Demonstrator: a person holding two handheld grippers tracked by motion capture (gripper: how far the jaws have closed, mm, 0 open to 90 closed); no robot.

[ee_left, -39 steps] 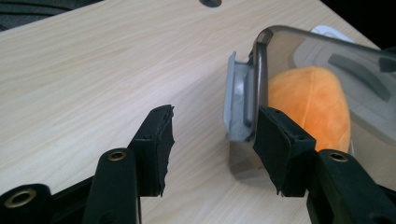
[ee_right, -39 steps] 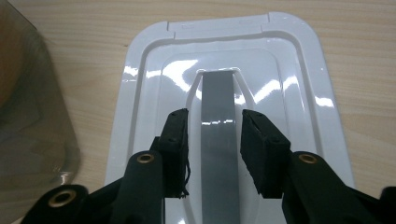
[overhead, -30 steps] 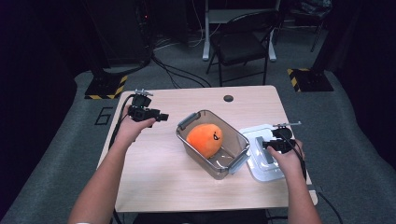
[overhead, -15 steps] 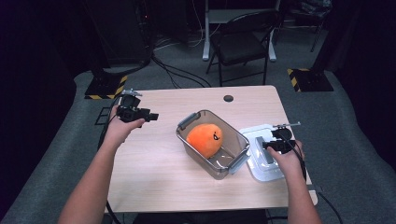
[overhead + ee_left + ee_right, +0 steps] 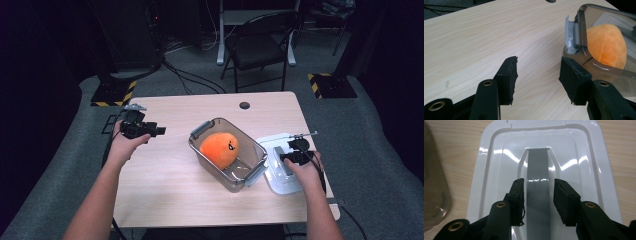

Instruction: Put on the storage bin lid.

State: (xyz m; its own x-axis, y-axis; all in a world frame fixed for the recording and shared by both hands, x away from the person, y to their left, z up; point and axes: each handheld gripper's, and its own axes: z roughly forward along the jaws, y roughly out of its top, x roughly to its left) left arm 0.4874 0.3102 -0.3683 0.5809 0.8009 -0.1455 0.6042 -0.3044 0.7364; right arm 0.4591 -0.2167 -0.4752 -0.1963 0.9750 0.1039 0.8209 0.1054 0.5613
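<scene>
The clear bin (image 5: 228, 154) sits mid-table with the orange plush (image 5: 219, 149) inside. The white lid (image 5: 281, 165) lies just beside it at three o'clock, close to the table (image 5: 165, 185) edge. The left gripper (image 5: 150, 131), released and empty, hovers at nine o'clock over broad bare wood. In the right gripper view, the right gripper (image 5: 538, 195) straddles the lid's grey handle (image 5: 537, 173); whether the pads press it I cannot tell.
</scene>
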